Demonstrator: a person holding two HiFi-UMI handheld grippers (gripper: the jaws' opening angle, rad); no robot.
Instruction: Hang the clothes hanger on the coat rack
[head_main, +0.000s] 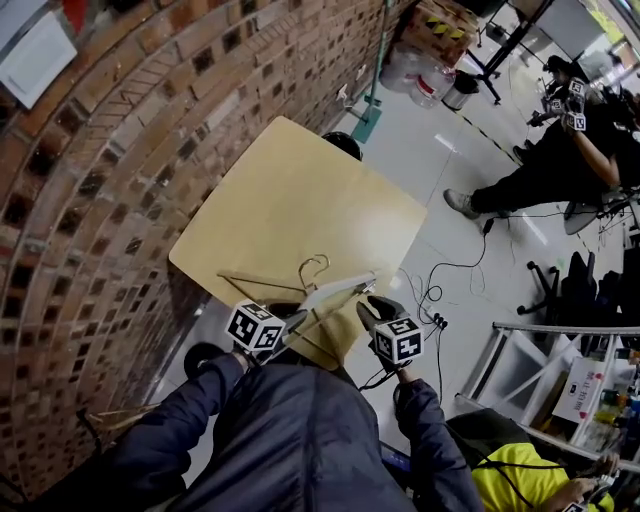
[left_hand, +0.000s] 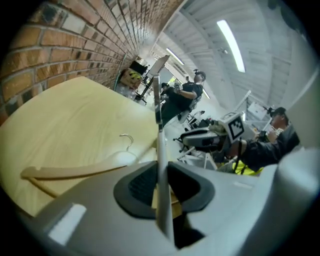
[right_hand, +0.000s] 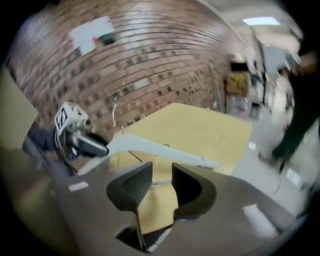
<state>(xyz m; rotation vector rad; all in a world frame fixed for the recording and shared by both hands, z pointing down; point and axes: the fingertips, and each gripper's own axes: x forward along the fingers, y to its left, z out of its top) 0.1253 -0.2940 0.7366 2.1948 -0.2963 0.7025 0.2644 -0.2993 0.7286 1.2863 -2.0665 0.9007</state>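
writing: paper sheet (head_main: 35, 50) on brick wall (head_main: 100, 160), print too small to read; black-and-white square markers on the left marker cube (head_main: 255, 328), no words.
left gripper (left_hand: 161, 186): jaws clamped on white hanger (head_main: 340, 293), seen edge-on between the pads.
right gripper (right_hand: 161, 186): jaws apart, nothing between them; the white hanger crosses beyond their tips.
white hanger: held up over the near edge of the worktop (head_main: 290, 190), slanting up toward the right gripper.
wooden hanger (left_hand: 75, 171): flat on the worktop, metal hook pointing toward the worktop's middle.
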